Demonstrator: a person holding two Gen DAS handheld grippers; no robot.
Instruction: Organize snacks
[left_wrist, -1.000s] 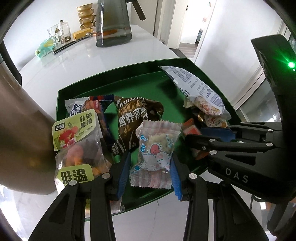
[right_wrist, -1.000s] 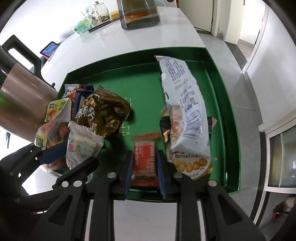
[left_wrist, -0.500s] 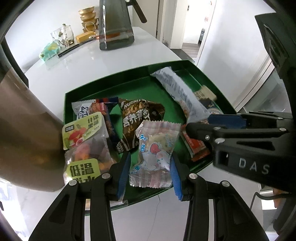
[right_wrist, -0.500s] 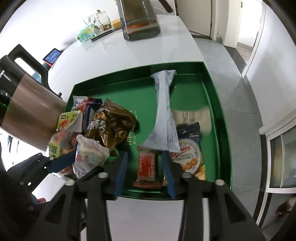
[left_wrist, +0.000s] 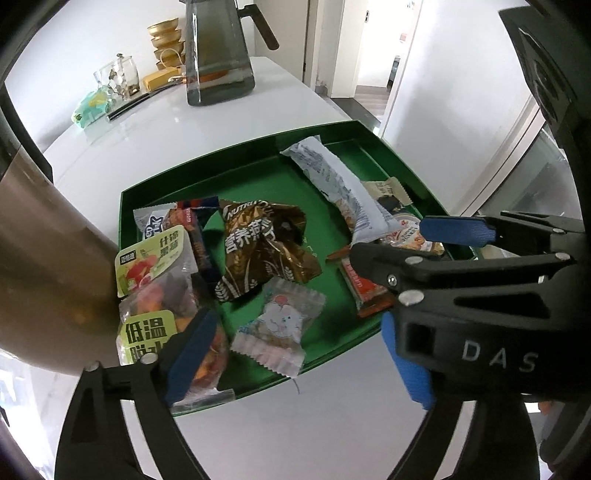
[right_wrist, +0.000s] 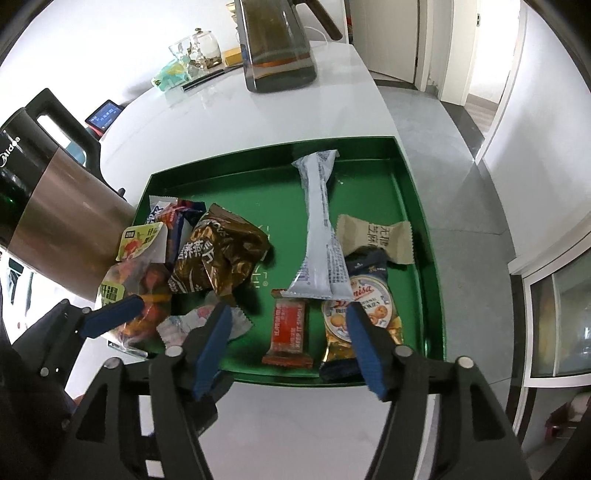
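Both claws are opening, clamped on nothing: the left claw (left_wrist: 291, 363) over the pink candy (left_wrist: 277, 329), the right claw (right_wrist: 290, 343) over the red bar (right_wrist: 290, 333). Both snacks lie loose in the green tray (right_wrist: 417, 206), apparently just set there for sorting.

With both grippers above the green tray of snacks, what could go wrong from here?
1. The dried fruit bag hangs over the tray edge; a nudge from the opening left gripper could push it off.
2. The right gripper, also opening, is close beside the left one; they could collide.

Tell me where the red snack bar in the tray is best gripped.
Grip the red snack bar across its narrow middle, coming from above. It lies flat on the green tray with bare floor along both long sides; its crimped ends are thin and floppy.
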